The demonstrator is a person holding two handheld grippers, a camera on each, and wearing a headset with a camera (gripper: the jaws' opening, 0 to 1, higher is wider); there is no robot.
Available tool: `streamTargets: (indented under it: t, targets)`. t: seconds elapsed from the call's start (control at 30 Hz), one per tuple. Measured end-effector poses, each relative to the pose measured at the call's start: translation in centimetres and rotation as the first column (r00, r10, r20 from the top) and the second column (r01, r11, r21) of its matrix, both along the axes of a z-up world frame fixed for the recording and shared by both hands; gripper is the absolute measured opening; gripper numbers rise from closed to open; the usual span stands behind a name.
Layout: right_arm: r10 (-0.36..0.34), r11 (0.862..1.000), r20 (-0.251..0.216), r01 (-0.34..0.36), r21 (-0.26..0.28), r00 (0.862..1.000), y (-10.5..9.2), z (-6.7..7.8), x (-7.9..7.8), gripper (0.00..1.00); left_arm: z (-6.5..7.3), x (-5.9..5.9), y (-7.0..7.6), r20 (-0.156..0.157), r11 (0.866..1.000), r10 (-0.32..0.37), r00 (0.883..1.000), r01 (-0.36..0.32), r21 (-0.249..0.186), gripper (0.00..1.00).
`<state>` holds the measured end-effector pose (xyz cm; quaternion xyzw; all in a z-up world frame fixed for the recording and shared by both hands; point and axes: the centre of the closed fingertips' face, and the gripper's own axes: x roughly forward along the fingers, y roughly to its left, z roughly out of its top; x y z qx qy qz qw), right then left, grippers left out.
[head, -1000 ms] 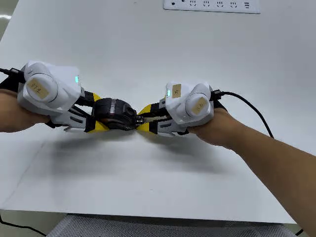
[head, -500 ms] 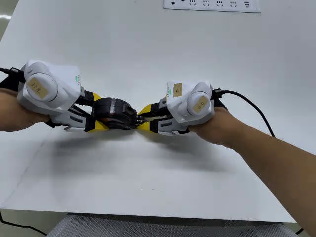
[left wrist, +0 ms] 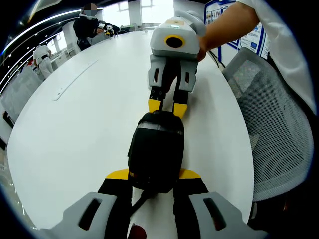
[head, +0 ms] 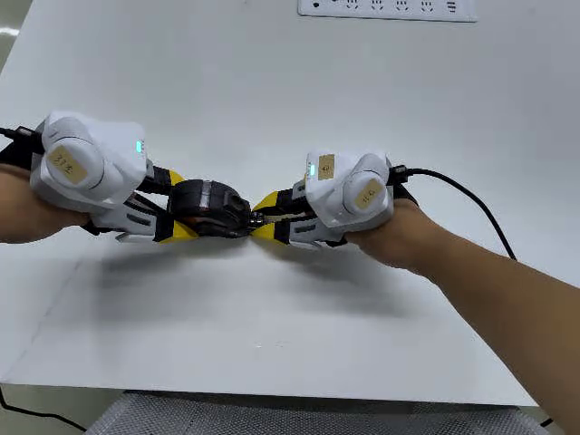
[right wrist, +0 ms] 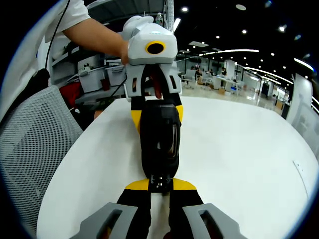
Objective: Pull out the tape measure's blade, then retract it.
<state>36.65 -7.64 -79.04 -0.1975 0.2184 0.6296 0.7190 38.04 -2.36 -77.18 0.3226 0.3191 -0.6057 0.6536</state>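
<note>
Two holds | tape measure case clamped in left gripper: rigid, hefty, smooth | blade hook probably pinched in narrow right gripper: thin, springy, slip-prone

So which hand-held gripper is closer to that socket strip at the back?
Right. The right hand-held gripper is nearly in line with the socket strip; the left hand-held gripper is farther off to the side.

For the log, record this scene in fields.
left hand-held gripper: shut on tape measure
right hand-held gripper: shut on blade tip, at the case mouth
blade: hardly drawn out
tape measure height: resting on table or lifted, cannot tell
power strip: far table edge
</note>
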Motion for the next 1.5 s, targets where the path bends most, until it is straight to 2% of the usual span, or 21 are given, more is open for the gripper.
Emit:
streamTargets:
  t: [0.5, 1.07, 1.5]
  targets:
    - [-0.007, 1.000, 0.007, 0.007, -0.004, 1.000, -0.4, 0.0, 0.0, 0.08, -0.1, 0.1, 0.0, -0.001, 1.000, -0.002, 1.000, 0.002, 0.001, 0.26]
    - [-0.041, 0.999, 0.014, 0.041, -0.026, 0.999, -3.7, 0.2, -0.2, 0.08, 0.0, 0.0, -0.1, -0.011, 1.000, 0.008, 1.000, -0.008, -0.004, 0.26]
    - [-0.052, 0.998, 0.006, 0.052, -0.037, 0.999, -5.0, 0.2, -0.4, 0.08, -0.1, 0.0, -0.1, -0.014, 1.000, 0.009, 1.000, -0.009, -0.006, 0.26]
